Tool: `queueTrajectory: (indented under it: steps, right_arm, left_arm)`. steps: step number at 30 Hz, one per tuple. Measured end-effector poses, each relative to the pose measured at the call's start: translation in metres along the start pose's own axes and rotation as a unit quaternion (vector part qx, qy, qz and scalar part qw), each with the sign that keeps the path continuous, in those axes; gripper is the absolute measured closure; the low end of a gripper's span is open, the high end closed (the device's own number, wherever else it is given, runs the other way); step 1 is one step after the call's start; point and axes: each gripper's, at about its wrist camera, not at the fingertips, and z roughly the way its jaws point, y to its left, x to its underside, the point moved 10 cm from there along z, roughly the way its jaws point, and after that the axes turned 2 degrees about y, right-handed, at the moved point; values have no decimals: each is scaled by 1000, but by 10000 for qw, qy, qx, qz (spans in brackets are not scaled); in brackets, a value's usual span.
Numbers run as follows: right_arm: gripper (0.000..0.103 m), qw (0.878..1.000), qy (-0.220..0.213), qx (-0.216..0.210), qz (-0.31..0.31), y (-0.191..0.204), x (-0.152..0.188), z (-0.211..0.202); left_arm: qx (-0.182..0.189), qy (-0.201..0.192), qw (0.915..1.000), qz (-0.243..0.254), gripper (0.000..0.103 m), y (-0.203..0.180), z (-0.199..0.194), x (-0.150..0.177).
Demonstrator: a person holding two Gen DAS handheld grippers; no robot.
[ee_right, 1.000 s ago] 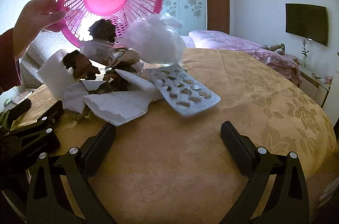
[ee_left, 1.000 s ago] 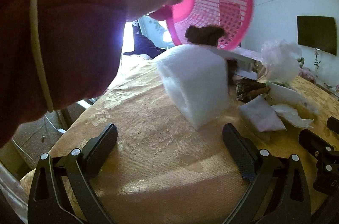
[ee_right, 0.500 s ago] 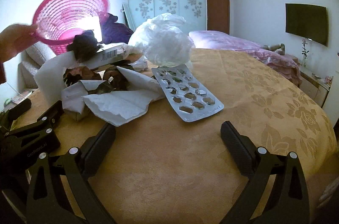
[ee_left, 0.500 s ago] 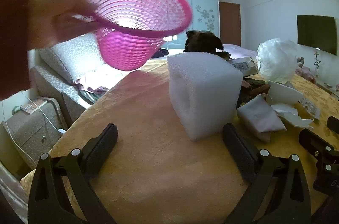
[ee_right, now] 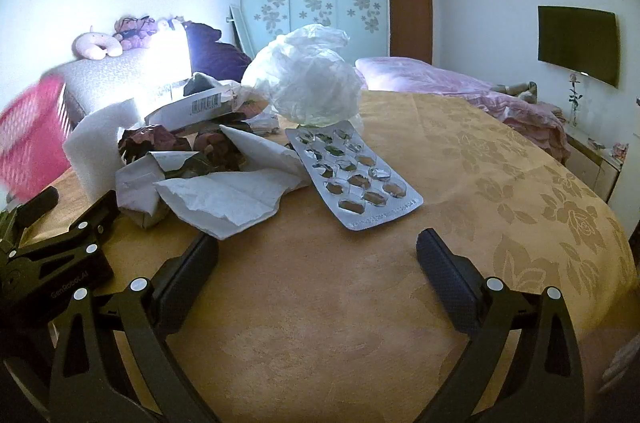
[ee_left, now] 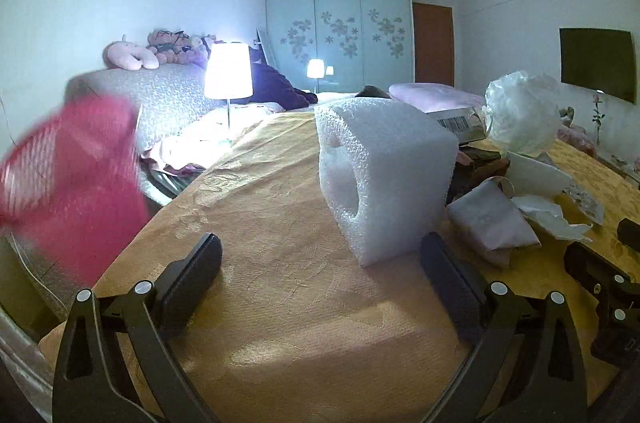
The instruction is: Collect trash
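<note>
A trash pile lies on the gold bedspread [ee_right: 500,183]: a white foam block [ee_left: 380,175], crumpled white paper [ee_right: 224,195], a silver blister pack [ee_right: 352,179], a clear plastic bag [ee_right: 308,83], a barcoded box [ee_right: 192,107] and dark wrappers [ee_right: 156,143]. A pink mesh basket [ee_left: 68,183], blurred, is low at the left off the bed edge; it also shows in the right wrist view [ee_right: 28,139]. My left gripper [ee_left: 320,267] is open and empty just before the foam block. My right gripper [ee_right: 318,263] is open and empty before the blister pack.
A lit bedside lamp [ee_left: 228,79] and grey headboard [ee_left: 168,95] with plush toys stand at the left. A pink quilt [ee_right: 460,91] lies at the back right, a wall TV [ee_right: 576,43] beyond. The left gripper's body [ee_right: 48,255] sits beside my right one.
A hand tipped the pink basket above the pile, then carried it down to the left off the bed; the hand is out of view now. Both grippers stayed still and open.
</note>
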Motion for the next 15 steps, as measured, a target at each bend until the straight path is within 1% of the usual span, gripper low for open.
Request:
queueTrajectory:
  steps: [15]
  right_arm:
    - [7,10000,-1,-4,-3,0,0,0]
  left_arm:
    - [2,1,10000,-1,7,-1,1,0]
